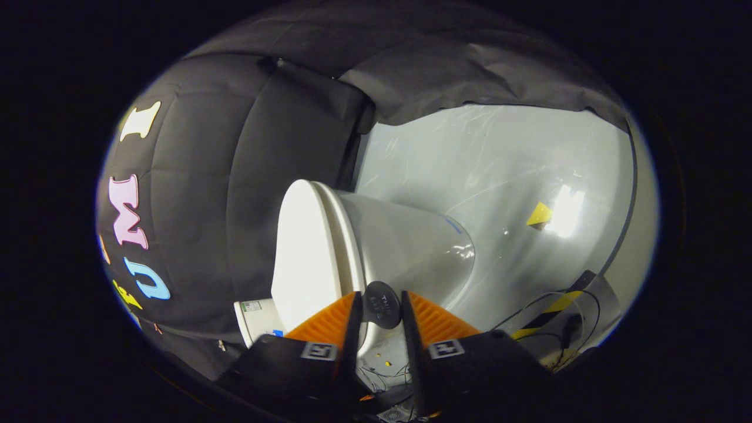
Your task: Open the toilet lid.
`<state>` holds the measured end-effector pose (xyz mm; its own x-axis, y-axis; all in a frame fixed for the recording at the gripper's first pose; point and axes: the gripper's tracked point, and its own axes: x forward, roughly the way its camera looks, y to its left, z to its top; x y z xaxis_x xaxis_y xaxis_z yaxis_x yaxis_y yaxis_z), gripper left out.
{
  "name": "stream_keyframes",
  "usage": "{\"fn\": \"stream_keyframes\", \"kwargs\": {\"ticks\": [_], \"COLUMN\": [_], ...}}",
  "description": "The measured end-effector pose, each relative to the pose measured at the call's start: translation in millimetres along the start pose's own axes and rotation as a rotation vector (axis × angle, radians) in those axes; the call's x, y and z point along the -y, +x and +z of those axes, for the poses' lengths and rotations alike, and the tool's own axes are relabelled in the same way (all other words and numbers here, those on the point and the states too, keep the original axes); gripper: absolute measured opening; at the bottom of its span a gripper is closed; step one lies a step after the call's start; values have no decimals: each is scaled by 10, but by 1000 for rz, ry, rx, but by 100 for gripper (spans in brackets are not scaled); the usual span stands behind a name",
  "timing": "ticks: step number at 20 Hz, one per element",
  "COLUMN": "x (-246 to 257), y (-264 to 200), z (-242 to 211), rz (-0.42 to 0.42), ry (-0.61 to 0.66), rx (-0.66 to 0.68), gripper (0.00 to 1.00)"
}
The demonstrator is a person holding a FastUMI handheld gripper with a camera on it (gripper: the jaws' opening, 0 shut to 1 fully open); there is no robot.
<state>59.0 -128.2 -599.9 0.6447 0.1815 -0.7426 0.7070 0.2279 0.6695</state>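
I am holding my claw [379, 308] rolled onto its side, so the toilet [405, 247] is appearing tipped over in front of me, with its top facing nine o'clock. My two orange fingers [332, 320] are pinching a small black round knob [382, 304] between them; the left finger is pressing on the knob's nine o'clock side and the right finger on its three o'clock side, so the claw is clenched on that knob. The knob is sitting at the front edge of the toilet, right where the lid and seat meet the bowl, though I cannot tell exactly which of these it is fixed to. The toilet lid [305, 252] is lying just ahead of my left finger, stretching away toward eleven o'clock as a broad white oval, and it is resting down against the seat with only a thin seam showing between them, so it is not yet lifted. The white bowl is swelling out toward two o'clock from the knob, glossy and catching light. Beyond it, from one to three o'clock, the pale grey floor [505, 170] is shining with a bright glare, and a small yellow triangle [539, 214] is lying on it. At four o'clock from my right finger, thin black cables [546, 305] are trailing over a strip of yellow and black tape [549, 311]. At eight o'clock from the knob, a white box [258, 320] is peeking out beside the lid
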Motion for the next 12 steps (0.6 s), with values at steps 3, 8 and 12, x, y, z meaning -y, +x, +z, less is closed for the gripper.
{"fn": "stream_keyframes", "kwargs": {"ticks": [3,8,12], "x": [-28,-17,-128], "y": [4,-5,-75], "z": [-16,-19,1], "rz": [45,68,108], "ry": [20,27,-9], "rx": [-5,3,23], "gripper": [36,16,15]}}
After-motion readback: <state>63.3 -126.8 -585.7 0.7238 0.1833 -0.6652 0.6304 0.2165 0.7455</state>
